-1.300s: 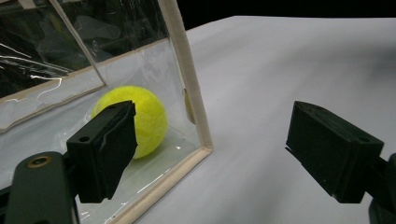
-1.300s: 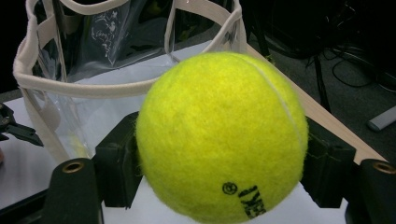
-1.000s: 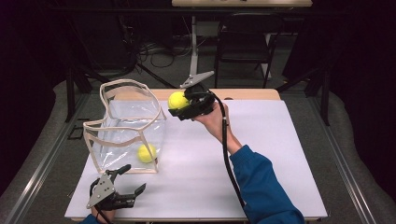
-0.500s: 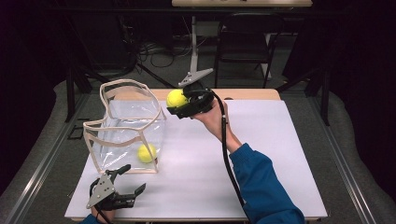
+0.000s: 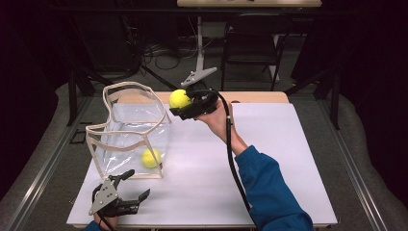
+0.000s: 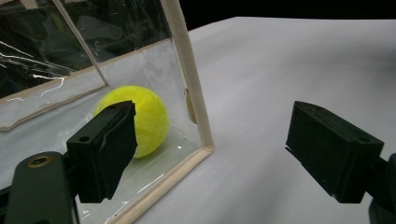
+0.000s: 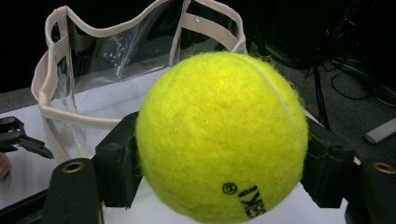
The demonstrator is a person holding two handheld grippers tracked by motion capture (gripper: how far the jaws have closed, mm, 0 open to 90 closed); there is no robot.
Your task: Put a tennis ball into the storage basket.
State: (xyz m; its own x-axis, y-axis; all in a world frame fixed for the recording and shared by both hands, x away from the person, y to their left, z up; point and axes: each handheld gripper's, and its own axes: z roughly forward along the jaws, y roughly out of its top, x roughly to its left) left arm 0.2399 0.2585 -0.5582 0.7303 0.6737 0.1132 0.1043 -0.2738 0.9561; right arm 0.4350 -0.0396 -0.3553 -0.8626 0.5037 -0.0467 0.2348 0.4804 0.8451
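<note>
A yellow tennis ball (image 5: 179, 98) (image 7: 219, 135) is held in my right gripper (image 5: 185, 103), which is shut on it in the air just right of the bag's upper rim. The clear plastic bag (image 5: 130, 130) (image 7: 116, 60) with beige trim stands open on the white table (image 5: 269, 159). A second tennis ball (image 5: 151, 158) (image 6: 140, 116) lies inside it at the near right corner. My left gripper (image 5: 132, 185) (image 6: 210, 149) rests on the table in front of that corner, open, with nothing between its jaws.
A wooden board (image 5: 255, 97) lies along the table's far edge. A dark chair (image 5: 250, 43) and cables (image 5: 159, 53) stand on the floor beyond. Metal rails (image 5: 43, 163) run along the left side.
The right gripper has carried the ball slightly left toward the bag's opening. The left gripper has stayed put.
</note>
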